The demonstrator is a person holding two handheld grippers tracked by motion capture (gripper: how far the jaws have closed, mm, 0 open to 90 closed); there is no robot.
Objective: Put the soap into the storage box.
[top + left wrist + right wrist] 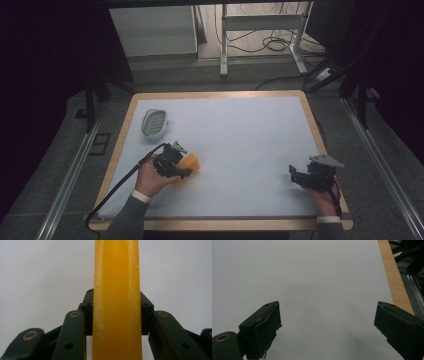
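Note:
An orange block (190,164), smooth and translucent like a bar of soap, lies low over the white table near its front left. My left gripper (184,172) is shut on it. In the left gripper view the orange block (117,277) stands on edge between the two black jaws of the left gripper (117,298), whose pads press its two broad faces. My right gripper (296,176) rests at the front right of the table in a person's hand. In the right gripper view the right gripper (328,322) stands open with only bare white table between its jaws.
A white oval dish (153,123) with a ribbed inside sits at the back left of the table (240,130). The table has a wooden rim (395,282). Desk legs and cables stand on the floor beyond it.

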